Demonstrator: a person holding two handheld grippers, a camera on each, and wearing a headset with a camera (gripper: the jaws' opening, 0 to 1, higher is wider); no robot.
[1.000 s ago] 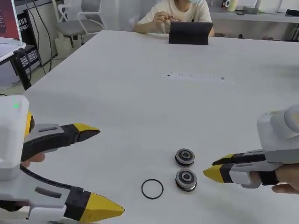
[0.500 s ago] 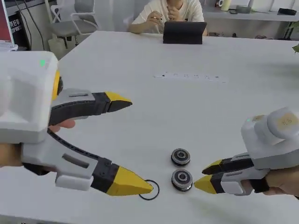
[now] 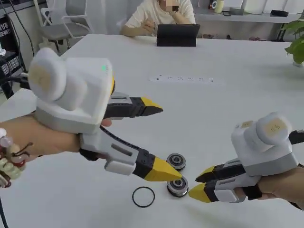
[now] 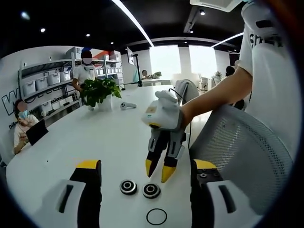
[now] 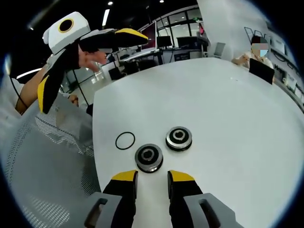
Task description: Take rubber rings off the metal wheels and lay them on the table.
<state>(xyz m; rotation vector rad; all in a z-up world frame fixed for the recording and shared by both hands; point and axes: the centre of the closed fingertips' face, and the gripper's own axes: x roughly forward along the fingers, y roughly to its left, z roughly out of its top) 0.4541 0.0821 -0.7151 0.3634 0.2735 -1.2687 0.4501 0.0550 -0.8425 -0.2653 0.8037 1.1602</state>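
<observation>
Two metal wheels lie side by side on the white table [image 3: 213,104], the near wheel [image 3: 176,186] and the far wheel [image 3: 176,161]. A loose black rubber ring [image 3: 143,196] lies flat just left of the near wheel. My left gripper [image 3: 168,142] is wide open above the wheels, its lower tip over the near one. My right gripper [image 3: 194,186] is narrowly open and holds nothing, its tips just right of the near wheel. The right gripper view has the near wheel [image 5: 149,157] ahead of the right gripper [image 5: 152,176], with the far wheel [image 5: 179,138] and ring [image 5: 125,140] beyond.
A dark tablet [image 3: 177,34] stands at the table's far edge in front of a seated person. A row of small marks [image 3: 185,79] lies mid-table. A plant [image 3: 297,47] sits at the far right. A mesh chair [image 4: 237,147] stands beside the near edge.
My left gripper has swung right and forward, over the wheels. My right gripper has edged left, close to the near wheel. Wheels and ring lie where they were.
</observation>
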